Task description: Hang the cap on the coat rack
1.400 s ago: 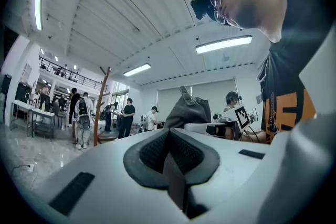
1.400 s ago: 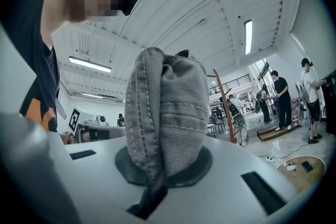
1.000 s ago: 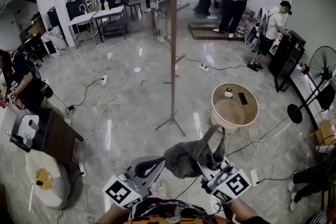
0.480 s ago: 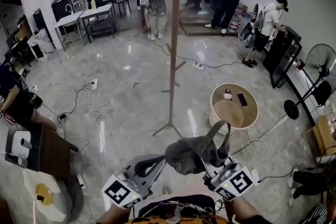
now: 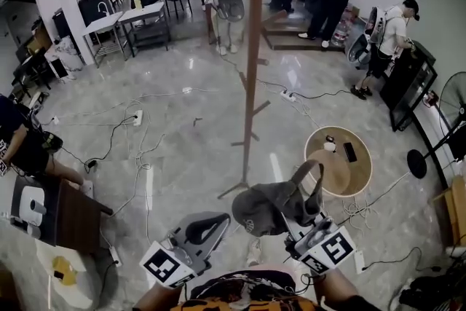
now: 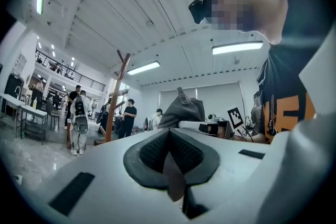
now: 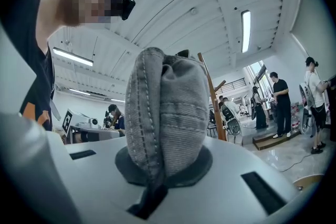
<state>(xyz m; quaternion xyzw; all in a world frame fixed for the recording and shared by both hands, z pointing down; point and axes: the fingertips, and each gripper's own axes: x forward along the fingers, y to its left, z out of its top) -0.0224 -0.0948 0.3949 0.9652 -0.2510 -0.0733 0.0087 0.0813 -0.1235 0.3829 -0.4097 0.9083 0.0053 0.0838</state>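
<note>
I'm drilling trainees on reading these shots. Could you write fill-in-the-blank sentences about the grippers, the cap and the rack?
1. The right gripper is shut on the grey ____.
2. The left gripper holds ____.
3. In the head view, the round table stands to the ____ of the wooden coat rack.

Missing words: cap; nothing; right.
</note>
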